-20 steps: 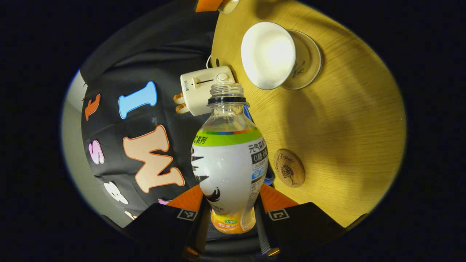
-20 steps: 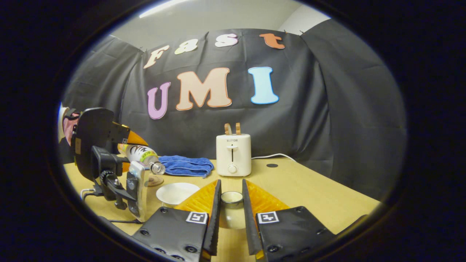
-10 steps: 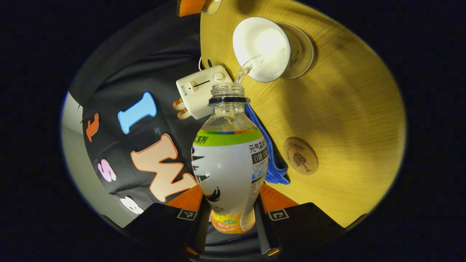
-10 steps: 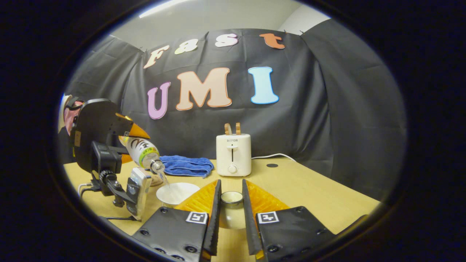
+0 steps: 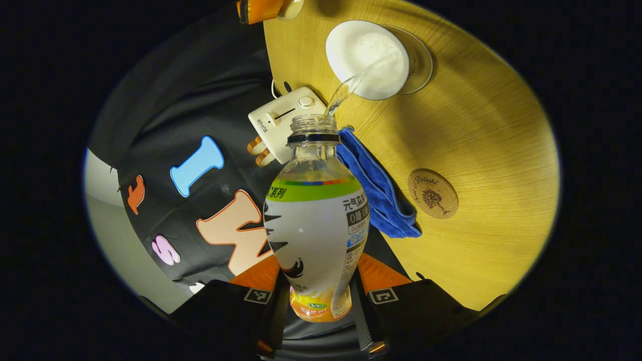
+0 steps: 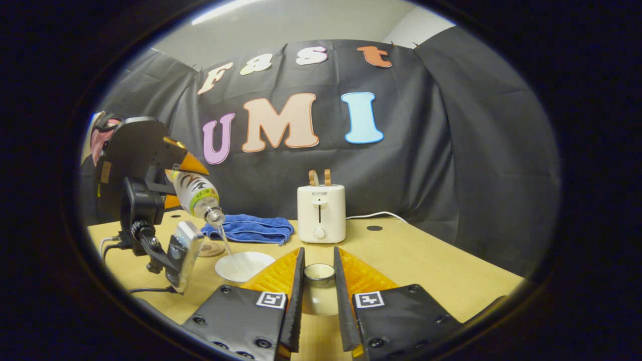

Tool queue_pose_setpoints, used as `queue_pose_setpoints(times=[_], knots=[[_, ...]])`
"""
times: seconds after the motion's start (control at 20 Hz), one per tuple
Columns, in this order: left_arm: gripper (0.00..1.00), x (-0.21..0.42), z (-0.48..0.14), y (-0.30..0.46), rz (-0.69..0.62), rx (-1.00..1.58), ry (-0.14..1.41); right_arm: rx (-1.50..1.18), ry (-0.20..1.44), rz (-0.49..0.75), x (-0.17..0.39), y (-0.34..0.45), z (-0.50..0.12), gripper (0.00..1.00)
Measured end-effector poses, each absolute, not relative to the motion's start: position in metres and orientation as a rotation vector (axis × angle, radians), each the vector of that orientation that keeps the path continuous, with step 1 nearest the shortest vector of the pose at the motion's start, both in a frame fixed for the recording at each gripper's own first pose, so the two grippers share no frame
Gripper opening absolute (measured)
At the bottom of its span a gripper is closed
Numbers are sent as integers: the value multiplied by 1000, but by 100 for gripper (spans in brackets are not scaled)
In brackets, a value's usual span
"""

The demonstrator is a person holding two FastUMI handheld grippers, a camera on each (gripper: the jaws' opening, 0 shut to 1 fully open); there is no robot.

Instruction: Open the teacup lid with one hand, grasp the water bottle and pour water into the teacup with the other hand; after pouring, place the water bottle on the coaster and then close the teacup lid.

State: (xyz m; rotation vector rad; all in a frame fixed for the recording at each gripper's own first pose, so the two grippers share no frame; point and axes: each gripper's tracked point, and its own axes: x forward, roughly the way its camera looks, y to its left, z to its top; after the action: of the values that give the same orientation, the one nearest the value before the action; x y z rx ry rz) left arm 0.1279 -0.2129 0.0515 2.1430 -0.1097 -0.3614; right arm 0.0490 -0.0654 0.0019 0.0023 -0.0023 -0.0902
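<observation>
**Water streaming from the tilted bottle into the open teacup**

On the water bottle (image 5: pixel 316 225) we see a white wrap with a green band and an orange foot, but we leave its small print unread. The toaster (image 6: pixel 321 213) bears a short maker's name above its lever, too small for us to vouch for. The round wooden coaster (image 5: pixel 433 193) carries script writing over a little tree, and it lies bare on the table (image 5: pixel 476 125), just beside the blue cloth (image 5: pixel 381 193).

Our left gripper (image 5: pixel 317 296) pinches the bottle low on its body, a finger pressed to each side. The bottle is uncapped and tipped, mouth down toward the teacup (image 5: pixel 367 57), and a thin stream of water runs from its neck into the white bowl. The cup stands on a saucer.

Our right gripper (image 6: pixel 317 301) pinches the teacup lid (image 6: pixel 319 273) between its fingers, holding it off to the side of the cup, in front of the toaster. Two slices stand up from the toaster's slots, and a cord trails off behind it.
</observation>
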Motion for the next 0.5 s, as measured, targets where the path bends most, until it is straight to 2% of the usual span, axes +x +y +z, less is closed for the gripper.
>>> queue_pose_setpoints(times=[0.5], knots=[[55, 133, 55, -218, -345, 2171, -125, 2, -3, -93, 48, -66, 1, 36]])
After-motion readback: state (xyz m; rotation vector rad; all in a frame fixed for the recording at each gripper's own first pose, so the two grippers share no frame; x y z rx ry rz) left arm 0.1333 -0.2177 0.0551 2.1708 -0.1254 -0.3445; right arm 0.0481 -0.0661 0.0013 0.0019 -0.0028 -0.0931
